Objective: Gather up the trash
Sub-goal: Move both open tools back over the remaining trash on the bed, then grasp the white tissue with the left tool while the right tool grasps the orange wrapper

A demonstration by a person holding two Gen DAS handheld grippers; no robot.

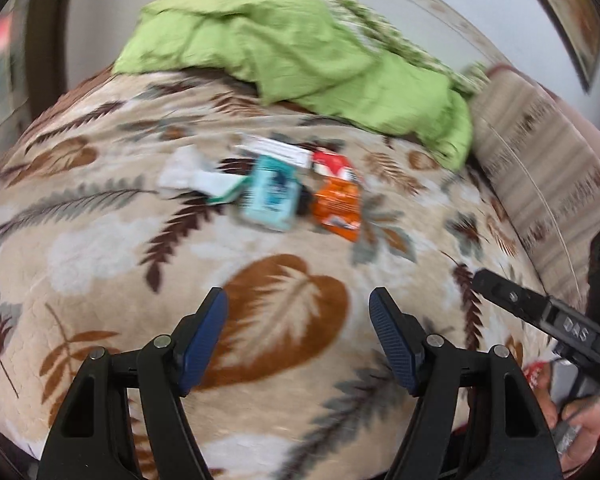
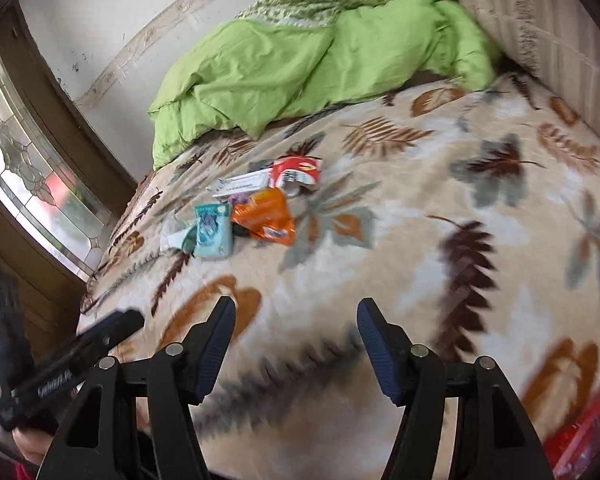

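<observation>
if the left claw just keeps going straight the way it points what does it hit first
Probably the leaf-patterned beige fleece blanket itself, since the open left claw angles down at it. Skimming above it, the light blue rectangular packet in the trash cluster comes first; depth is unclear.

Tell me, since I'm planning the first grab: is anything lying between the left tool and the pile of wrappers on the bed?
Nothing visible. The left tool is open over bare leaf-print blanket, and only blanket lies between it and the trash pile. The green quilt sits behind the pile, not in front.
</observation>
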